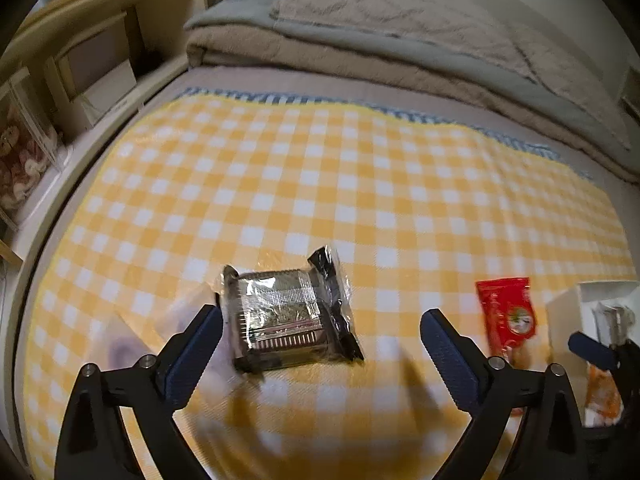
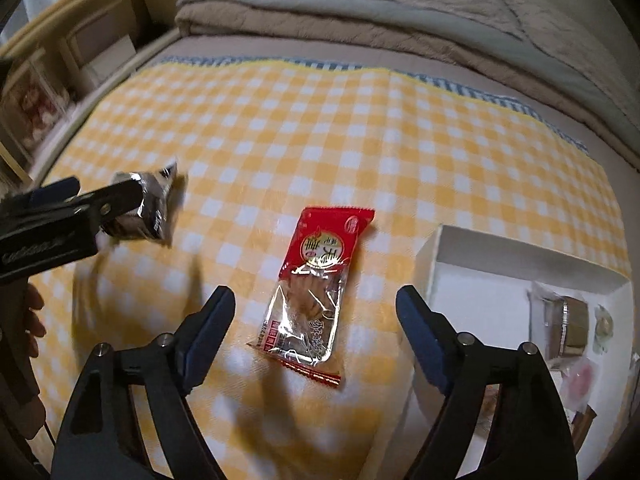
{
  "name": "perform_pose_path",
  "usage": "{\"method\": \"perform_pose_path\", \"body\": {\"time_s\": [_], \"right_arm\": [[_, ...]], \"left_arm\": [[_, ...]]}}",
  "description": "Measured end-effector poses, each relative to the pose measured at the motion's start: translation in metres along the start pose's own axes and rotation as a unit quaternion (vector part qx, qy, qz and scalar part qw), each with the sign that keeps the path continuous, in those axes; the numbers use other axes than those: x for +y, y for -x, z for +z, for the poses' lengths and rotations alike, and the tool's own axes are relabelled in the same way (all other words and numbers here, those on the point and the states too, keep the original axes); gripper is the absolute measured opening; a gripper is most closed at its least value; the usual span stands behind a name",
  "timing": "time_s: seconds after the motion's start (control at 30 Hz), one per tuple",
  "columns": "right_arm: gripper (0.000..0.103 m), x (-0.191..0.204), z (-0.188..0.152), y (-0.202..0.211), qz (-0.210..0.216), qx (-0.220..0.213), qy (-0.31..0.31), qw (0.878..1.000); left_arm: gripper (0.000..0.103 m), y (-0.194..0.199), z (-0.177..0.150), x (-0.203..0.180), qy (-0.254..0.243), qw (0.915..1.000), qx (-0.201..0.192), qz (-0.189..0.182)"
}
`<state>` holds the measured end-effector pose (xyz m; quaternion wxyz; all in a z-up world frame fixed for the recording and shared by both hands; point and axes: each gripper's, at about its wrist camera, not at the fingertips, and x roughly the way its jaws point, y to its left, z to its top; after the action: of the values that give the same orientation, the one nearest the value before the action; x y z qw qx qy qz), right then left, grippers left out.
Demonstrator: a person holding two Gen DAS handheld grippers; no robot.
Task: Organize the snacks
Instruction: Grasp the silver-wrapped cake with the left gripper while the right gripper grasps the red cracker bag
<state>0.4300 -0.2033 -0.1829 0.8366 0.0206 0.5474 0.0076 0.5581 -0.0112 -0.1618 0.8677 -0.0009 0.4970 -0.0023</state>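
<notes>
Snack packet [image 2: 316, 292], red with Chinese characters, lies between the right tongs [image 2: 316, 312], released; left tongs [image 1: 320, 336] gape over a foil-wrapped snack [image 1: 280, 312].

wafer pack [image 1: 290, 314] left of sachet [image 1: 507, 312]

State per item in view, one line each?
Left hand-held gripper: open, nothing held.
Right hand-held gripper: open, nothing held.
Dark foil snack pack: sealed, flat on the checked cloth.
Red snack packet: sealed, flat on cloth, between the right gripper's jaws, untouched.
White box: open, some snacks already inside.
</notes>
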Motion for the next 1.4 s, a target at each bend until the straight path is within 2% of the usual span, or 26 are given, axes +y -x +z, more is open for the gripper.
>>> {"method": "perform_pose_path", "body": {"time_s": [0.13,0.27,0.33,0.4,0.5,0.6,0.67,0.77,1.03,1.2,1.4], "right_arm": [[0.076,0.001,-0.004,-0.014,-0.003,0.017,0.010,1.000],[0.071,0.006,-0.008,-0.019,-0.014,0.018,0.031,0.999],[0.062,0.008,-0.011,-0.021,-0.006,0.025,0.035,0.999],[0.046,0.012,-0.014,-0.022,-0.003,0.032,0.041,0.999],[0.045,0.019,-0.020,-0.019,-0.005,0.032,0.062,0.998],[0.044,0.020,-0.026,-0.014,0.005,0.034,0.069,0.997],[0.044,0.021,-0.031,-0.011,0.013,0.038,0.073,0.997],[0.044,0.024,-0.040,-0.006,0.024,0.047,0.080,0.995],[0.043,0.027,-0.056,0.010,0.052,0.070,0.082,0.993],[0.043,0.031,-0.067,0.018,0.063,0.083,0.083,0.991],[0.043,0.037,-0.077,0.025,0.089,0.105,0.084,0.987]], "left_arm": [[0.097,-0.027,0.002,-0.002,0.003,0.9997,0.019,0.015],[0.093,-0.041,0.004,-0.002,0.007,0.9996,0.019,0.018],[0.090,-0.045,0.005,-0.006,0.002,0.9997,0.019,0.018],[0.084,-0.049,0.005,-0.010,-0.007,0.9996,0.018,0.021],[0.076,-0.051,0.004,-0.013,-0.017,0.9993,0.018,0.027],[0.071,-0.049,0.002,-0.009,-0.012,0.9997,0.018,0.016],[0.059,-0.048,0.002,-0.007,-0.008,0.9998,0.016,0.008],[0.059,-0.040,-0.002,-0.001,-0.008,0.9997,0.019,-0.015],[0.056,-0.034,-0.016,-0.022,-0.095,0.9938,0.040,-0.041],[0.056,-0.033,-0.022,-0.038,-0.134,0.9870,0.071,-0.052],[0.058,-0.026,-0.026,-0.050,-0.170,0.9809,0.081,-0.049]]}}
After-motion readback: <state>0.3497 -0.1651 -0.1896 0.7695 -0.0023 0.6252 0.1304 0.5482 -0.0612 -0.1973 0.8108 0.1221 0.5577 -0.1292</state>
